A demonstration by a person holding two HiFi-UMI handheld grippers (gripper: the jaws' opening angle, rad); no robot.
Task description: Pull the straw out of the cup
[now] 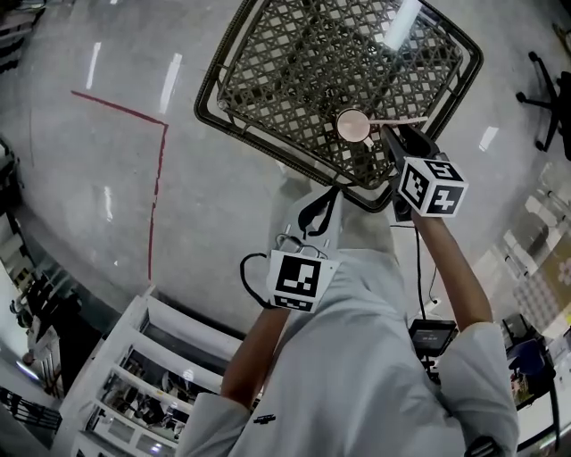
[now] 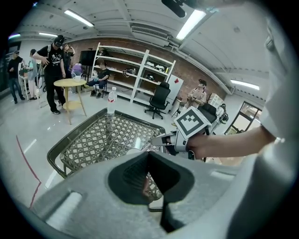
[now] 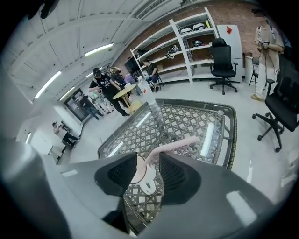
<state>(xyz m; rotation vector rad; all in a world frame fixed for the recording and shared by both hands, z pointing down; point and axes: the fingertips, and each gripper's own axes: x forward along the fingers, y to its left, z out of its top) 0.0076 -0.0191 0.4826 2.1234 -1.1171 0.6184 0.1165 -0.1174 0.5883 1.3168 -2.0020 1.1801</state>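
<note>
Currently, light, crushable straw (image 3: 178, 144) in cup (image 3: 146, 185) is flanked by wide-parted right gripper (image 3: 147, 156); gentle hold below bend is advised.

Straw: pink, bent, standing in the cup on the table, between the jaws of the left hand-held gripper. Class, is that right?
Wrong gripper. The right gripper view shows the straw between the open jaws of the right hand-held gripper, not the left. The rest holds.

— What sort of place am I steering in?
— An open lab-workshop, I'd say: white shelving (image 3: 187, 46), office chairs (image 3: 222, 60) and a brick wall (image 3: 233, 11) beyond my right claw (image 3: 147, 159), strip lights (image 3: 98, 49) above it.
</note>
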